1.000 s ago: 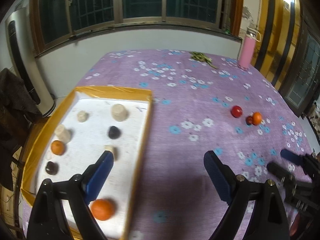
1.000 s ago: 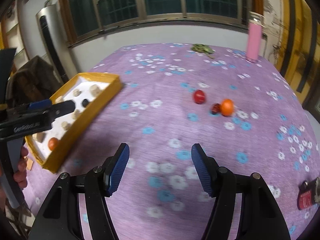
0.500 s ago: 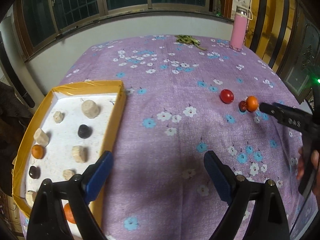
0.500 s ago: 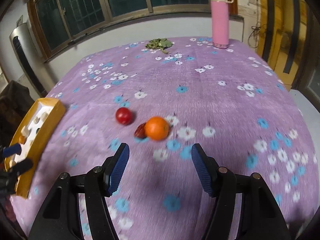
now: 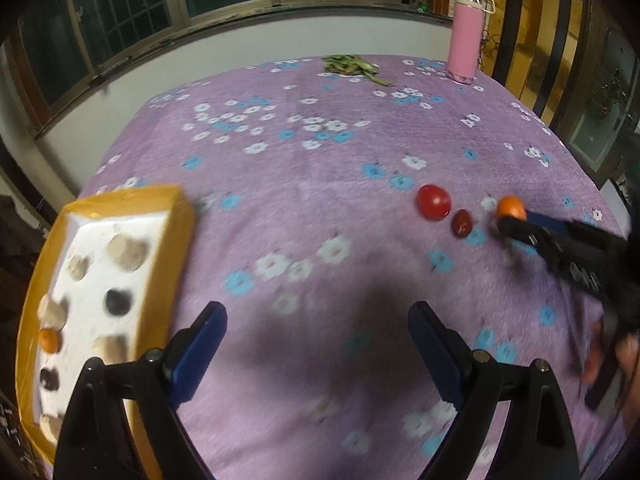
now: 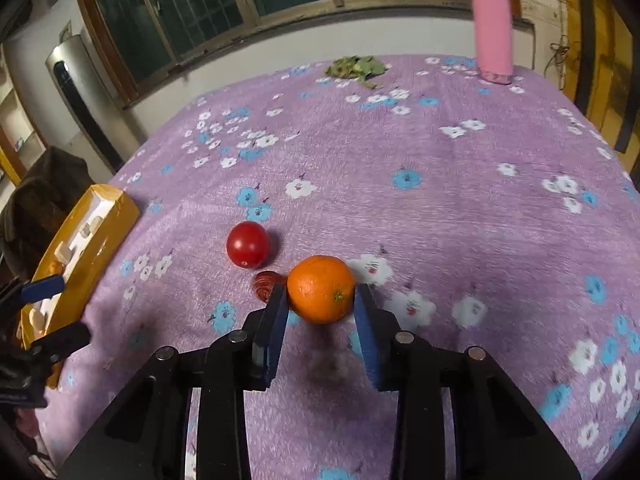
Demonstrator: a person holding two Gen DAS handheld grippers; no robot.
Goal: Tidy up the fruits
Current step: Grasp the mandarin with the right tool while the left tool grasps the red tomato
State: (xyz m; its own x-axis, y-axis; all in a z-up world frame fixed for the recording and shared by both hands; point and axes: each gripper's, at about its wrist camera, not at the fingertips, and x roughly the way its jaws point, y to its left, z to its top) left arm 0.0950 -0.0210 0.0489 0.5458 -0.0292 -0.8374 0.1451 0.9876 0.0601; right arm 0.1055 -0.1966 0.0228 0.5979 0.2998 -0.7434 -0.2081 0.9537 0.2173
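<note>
Purple flowered cloth (image 6: pixel 460 208) covers the worktop under a row of dark windows. At its far edge stand a pink bottle (image 6: pixel 491 28) and a heap of green leaves (image 6: pixel 356 69). On the left sits a yellow tray (image 5: pixel 168 248) with a white floor; it holds several pale lumps, two dark pieces and a small orange fruit (image 5: pixel 49 339), all apart from one another. The right gripper (image 6: pixel 321 300) has just been closing, and its jaws now press on both sides of the orange (image 6: pixel 321 294), which sits low over the cloth. A tomato (image 6: pixel 247 244) and a small dark red fruit (image 6: pixel 267 285) lie just left of it. The left gripper (image 5: pixel 318 334) hangs over bare cloth beside the tray, jaws wide apart and empty.
</note>
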